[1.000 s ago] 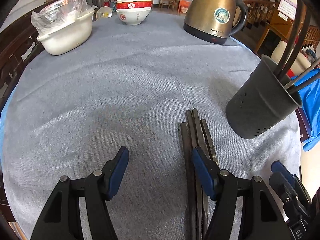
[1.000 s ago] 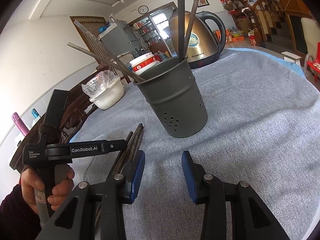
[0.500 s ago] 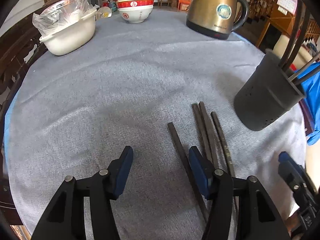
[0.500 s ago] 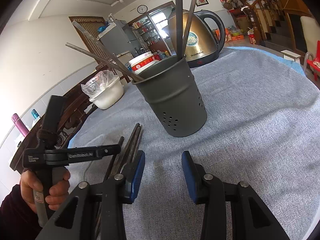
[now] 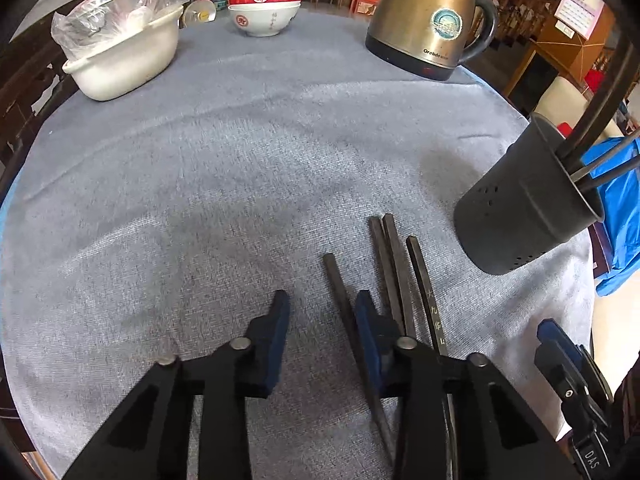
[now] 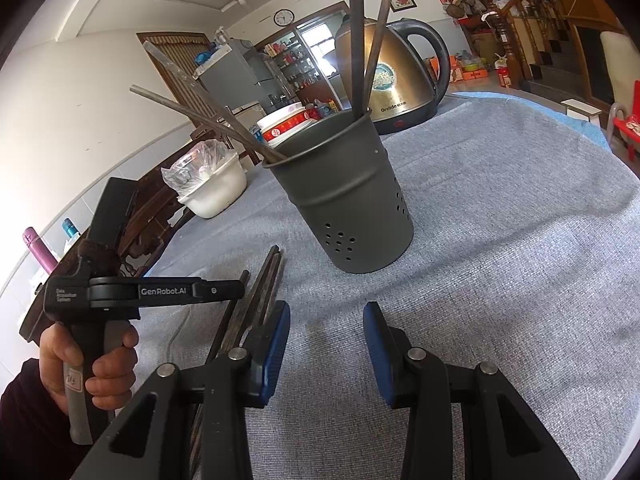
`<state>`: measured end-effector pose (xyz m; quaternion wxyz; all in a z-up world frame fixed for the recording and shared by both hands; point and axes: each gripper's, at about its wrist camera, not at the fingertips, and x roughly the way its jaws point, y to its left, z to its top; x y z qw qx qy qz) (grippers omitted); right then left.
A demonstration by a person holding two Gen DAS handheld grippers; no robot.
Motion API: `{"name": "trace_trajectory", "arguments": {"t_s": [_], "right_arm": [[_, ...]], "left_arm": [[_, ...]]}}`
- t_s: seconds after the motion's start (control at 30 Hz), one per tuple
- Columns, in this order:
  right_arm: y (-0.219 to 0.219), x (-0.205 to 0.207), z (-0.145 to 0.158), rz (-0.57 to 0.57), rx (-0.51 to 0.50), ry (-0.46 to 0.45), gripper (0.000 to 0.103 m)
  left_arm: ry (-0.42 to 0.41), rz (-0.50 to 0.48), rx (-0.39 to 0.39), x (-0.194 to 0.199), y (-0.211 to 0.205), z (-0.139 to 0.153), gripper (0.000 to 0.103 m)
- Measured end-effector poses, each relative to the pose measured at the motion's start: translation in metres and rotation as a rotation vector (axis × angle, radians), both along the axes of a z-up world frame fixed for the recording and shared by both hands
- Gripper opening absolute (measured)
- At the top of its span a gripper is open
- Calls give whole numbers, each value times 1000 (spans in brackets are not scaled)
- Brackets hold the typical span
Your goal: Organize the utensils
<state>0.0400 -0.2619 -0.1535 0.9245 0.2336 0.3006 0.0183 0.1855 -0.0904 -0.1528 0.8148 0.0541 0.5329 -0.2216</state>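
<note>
Round table under a grey cloth (image 5: 224, 168); a person works a hand-held gripper in each hand. Four dark chopsticks lie loose on the cloth, long axes running roughly away from the left gripper (image 5: 320, 312) toward the far side. Three sit bunched together (image 5: 394, 264); a fourth, the stray chopstick (image 5: 334, 276), lies a little apart on their left, angled slightly. The left gripper points steeply down over the near ends. Its jaws are closing and stand fairly narrow; the stray chopstick passes just at the inner face of its right finger (image 5: 366, 320), not clearly pinched, and cloth shows in the gap. The bunch of three lies outside that finger, on its right. The dark perforated utensil holder (image 5: 520, 216) stands upright past the chopsticks' far ends, to the right, already holding several sticks. The right gripper (image 6: 326, 340) hangs near the holder, jaws partly apart with nothing between them; from its side the chopsticks (image 6: 256, 296) run past its left finger. The left hand is nearer the loose sticks. My reading: a pick of the stray one is under way, gripped across its length. Kettle (image 5: 432, 20), stacked bowls (image 5: 264, 4), white basin (image 5: 124, 60) stand well apart at the far edge.
</note>
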Motion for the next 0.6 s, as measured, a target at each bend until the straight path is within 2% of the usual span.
{"name": "trace_trajectory", "arguments": {"t_s": [0.07, 0.17, 0.4, 0.6], "right_arm": [[0, 0, 0, 0, -1, 2, 42], [1, 1, 0, -1, -1, 4, 42], [1, 2, -1, -4, -1, 8, 42], [3, 3, -1, 1, -12, 14, 42]], "left_arm": [[8, -6, -11, 0, -1, -1, 18], [8, -22, -19, -1, 1, -2, 12], [2, -70, -13, -8, 11, -1, 12], [11, -67, -4, -10, 30, 1, 12]]}}
